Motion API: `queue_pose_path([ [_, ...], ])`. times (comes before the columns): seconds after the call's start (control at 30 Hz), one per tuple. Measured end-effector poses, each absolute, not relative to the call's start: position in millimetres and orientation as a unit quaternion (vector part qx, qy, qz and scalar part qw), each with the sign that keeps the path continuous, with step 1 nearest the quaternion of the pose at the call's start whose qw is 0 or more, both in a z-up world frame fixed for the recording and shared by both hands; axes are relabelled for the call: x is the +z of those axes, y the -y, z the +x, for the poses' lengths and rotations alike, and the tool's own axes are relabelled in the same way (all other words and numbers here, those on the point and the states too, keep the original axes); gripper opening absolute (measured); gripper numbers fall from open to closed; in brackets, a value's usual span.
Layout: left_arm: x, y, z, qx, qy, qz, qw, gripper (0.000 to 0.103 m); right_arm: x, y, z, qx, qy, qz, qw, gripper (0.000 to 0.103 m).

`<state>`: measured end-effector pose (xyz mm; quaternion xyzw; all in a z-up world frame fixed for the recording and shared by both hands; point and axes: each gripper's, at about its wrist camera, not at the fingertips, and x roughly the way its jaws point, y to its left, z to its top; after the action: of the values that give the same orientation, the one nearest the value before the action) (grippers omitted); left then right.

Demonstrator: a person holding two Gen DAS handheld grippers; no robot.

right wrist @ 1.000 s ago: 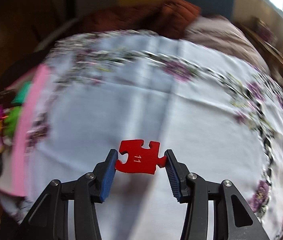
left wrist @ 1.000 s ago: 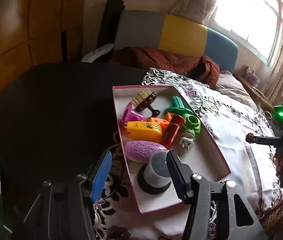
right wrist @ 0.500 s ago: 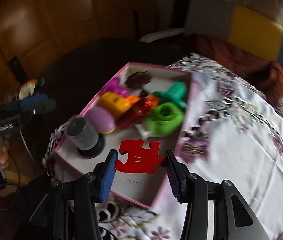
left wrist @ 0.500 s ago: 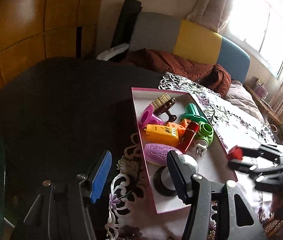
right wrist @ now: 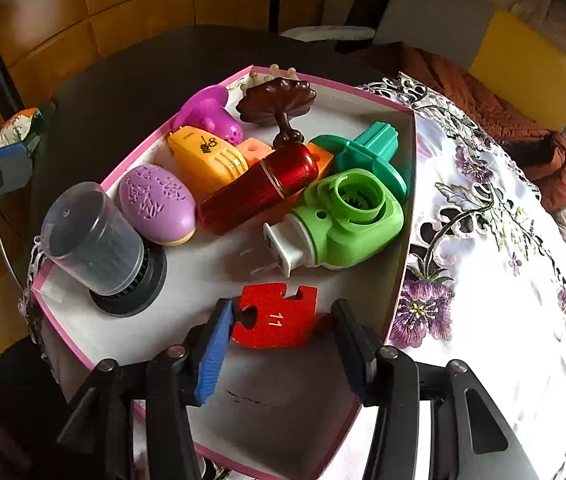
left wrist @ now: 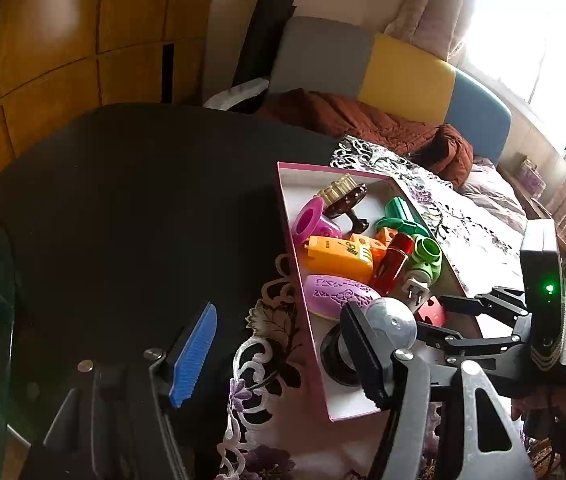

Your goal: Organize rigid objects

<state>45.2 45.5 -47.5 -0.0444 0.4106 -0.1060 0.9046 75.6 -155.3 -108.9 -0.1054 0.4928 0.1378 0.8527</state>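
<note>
letting go is the job right now, by my guess. at the bottom of the right wrist view the right gripper (right wrist: pixel 279 330) has the red puzzle piece (right wrist: pixel 273 316) between its jaws. the jaws are opening. the blue pad on the left looks right at the piece's edge, and a small gap shows by the black pad on the right, so i think the hold is coming loose. i cannot tell if the piece lies flat on the white floor of the pink box (right wrist: pixel 397 276) or hangs just above it.

to do it well, i would keep the gripper over the bare floor near the bottom of the frame, open both pads wide, and lift straight up so the piece does not get dragged out.

a bit higher in the frame the green plug toy (right wrist: pixel 343 220) lies near the piece. the gray cup on a black base (right wrist: pixel 95 240) stands at the left. behind them lie the purple soap shape (right wrist: pixel 157 204), the red tube (right wrist: pixel 259 188) and the yellow toy (right wrist: pixel 207 158).

in the left wrist view the left gripper (left wrist: pixel 279 356) is low in the frame, its jaws opening and nothing between them. it hangs over the box's near left edge and the flowery cloth (left wrist: pixel 267 344).
</note>
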Motion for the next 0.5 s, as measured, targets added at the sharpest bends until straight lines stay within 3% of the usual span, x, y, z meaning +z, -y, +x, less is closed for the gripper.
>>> queue_pose_path([
  [0.33,-36.3,-42.6,38.9,-0.062,-0.391,-0.029,0.918,0.067,-90.5,153.6,55.5,0.133,-0.469,-0.062,0.871,0.074],
  [0.4,-32.6,-42.5,36.8,-0.051,-0.385,-0.025,0.921,0.067,-82.1,157.0,49.9,0.119,-0.455,-0.045,0.881,0.083],
  [0.5,-26.5,-39.8,31.8,-0.028,-0.378,-0.015,0.925,0.067,-70.5,161.2,39.7,0.089,-0.429,-0.018,0.899,0.087],
])
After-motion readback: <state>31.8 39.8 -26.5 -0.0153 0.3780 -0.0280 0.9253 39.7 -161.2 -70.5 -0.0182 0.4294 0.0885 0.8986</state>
